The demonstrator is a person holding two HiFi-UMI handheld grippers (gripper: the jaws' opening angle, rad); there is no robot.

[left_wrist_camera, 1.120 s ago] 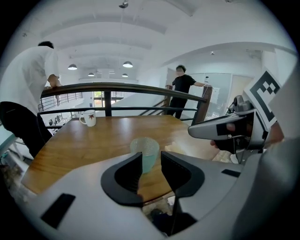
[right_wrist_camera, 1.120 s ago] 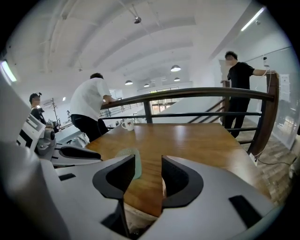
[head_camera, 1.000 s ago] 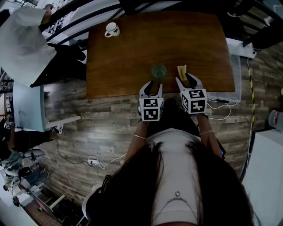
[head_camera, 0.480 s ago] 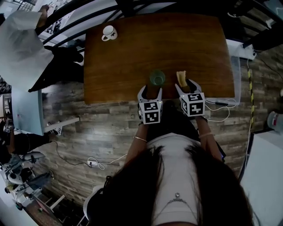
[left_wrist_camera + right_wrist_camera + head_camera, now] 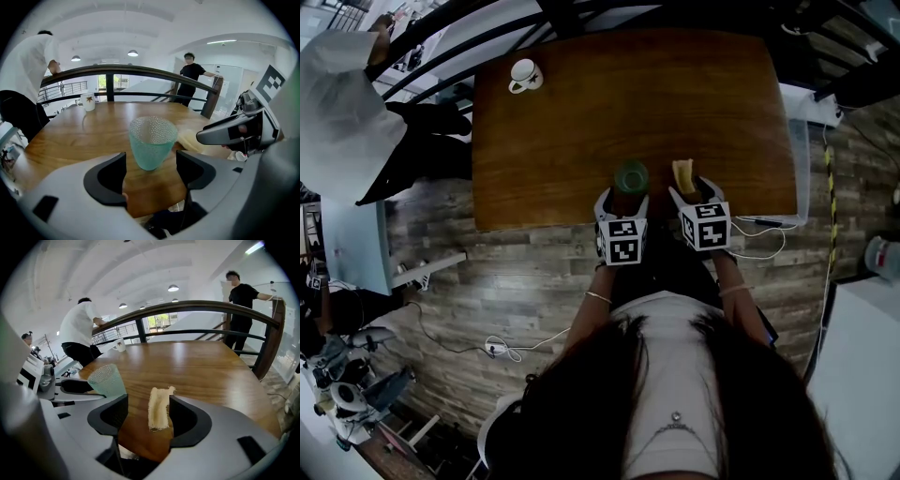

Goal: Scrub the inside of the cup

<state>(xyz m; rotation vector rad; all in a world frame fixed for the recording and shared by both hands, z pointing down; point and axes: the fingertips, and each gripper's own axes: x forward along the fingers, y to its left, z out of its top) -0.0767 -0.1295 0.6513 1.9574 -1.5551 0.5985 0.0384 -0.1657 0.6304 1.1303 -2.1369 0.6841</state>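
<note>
The pick-up is being set up: the left gripper's point(image 5: 622, 195) jaws are opening, empty, with the green cup point(image 5: 631, 176) just ahead at the table's point(image 5: 562, 131) front edge. The right gripper's point(image 5: 694, 190) jaws are opening around the ungripped scrub pad point(image 5: 159, 408). Next, the 2 are probably needing to close squarely.

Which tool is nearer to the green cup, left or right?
Left. The left tool, jaws opening, has the cup just ahead, untouched. The right tool, also opening, stands beside, with the cloth between its jaws.

an open loft workspace with railing point(image 5: 140, 70), wooden table point(image 5: 581, 112), ceiling lamps point(image 5: 133, 53).
</note>
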